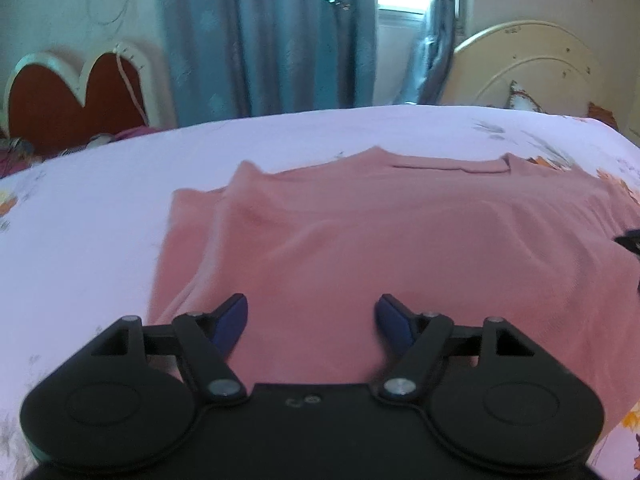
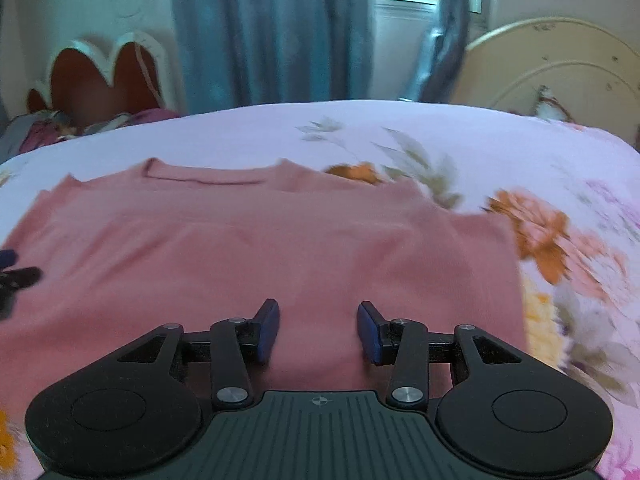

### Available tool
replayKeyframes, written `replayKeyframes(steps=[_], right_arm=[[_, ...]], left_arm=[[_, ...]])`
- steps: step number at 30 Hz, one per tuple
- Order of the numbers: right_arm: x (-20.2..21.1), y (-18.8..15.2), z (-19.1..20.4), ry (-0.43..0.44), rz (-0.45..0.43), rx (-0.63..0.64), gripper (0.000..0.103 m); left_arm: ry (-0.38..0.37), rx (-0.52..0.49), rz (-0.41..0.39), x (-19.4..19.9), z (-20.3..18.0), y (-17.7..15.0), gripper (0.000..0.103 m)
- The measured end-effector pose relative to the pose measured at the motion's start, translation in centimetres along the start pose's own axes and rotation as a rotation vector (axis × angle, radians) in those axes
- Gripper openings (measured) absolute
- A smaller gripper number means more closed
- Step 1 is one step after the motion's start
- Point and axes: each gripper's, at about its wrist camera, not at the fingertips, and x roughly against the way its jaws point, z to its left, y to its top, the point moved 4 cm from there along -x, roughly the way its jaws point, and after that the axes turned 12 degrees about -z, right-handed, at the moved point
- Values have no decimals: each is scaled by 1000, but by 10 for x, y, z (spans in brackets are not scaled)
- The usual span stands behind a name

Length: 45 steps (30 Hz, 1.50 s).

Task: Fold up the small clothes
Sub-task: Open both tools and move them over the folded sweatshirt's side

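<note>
A pink T-shirt (image 1: 380, 248) lies flat on the bed, neckline at the far side, sleeves spread to left and right. The same pink T-shirt (image 2: 260, 256) fills the middle of the right wrist view. My left gripper (image 1: 311, 322) hovers over the shirt's near left part, jaws wide apart, nothing between the blue pads. My right gripper (image 2: 319, 330) is over the near right part, jaws apart and empty too. Each gripper's tip shows at the edge of the other's view: the right one (image 1: 632, 240), the left one (image 2: 16, 276).
The bed carries a pale lilac sheet (image 2: 440, 140) with orange and pink flowers. Beyond the far edge hang blue-grey curtains (image 1: 272, 40). A heart-shaped red headboard (image 1: 72, 100) stands far left, a cream curved headboard (image 1: 532, 64) far right.
</note>
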Motion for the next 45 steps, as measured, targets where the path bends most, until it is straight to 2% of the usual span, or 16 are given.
replayKeyframes(steps=[2,5,8,16,20,24,29,33,37,44,45], right_arm=[[7,-5,-6,-43,-1,37,42],[17,-15,-13,-54,-20,80,42],[21,-11,-11,-79,1,47,43],[38,0,24,24,-29,10,43],[39,-3,39,53,-20,15,43],[40,-14,47,49,11,67,43],[50,-31,35,33,46,111,43],[64,-43,21,-7,51,168,43],[76,-50,5,-35,63,98,43],[83,-52,8,-50,118,148,42],[83,-52,9,-50,131,151,42]], left_arm=[[14,10,5,4,6,-2,72],[28,43,9,5,11,-5,73],[48,58,32,3,9,-1,72],[87,78,65,10,0,6,71],[73,89,55,20,-8,10,71],[48,58,29,32,-22,11,71],[60,33,58,36,-22,-8,74],[79,-3,45,45,-12,-22,75],[106,37,46,54,0,-28,76],[127,79,64,57,1,-22,76],[126,59,47,59,0,-21,77]])
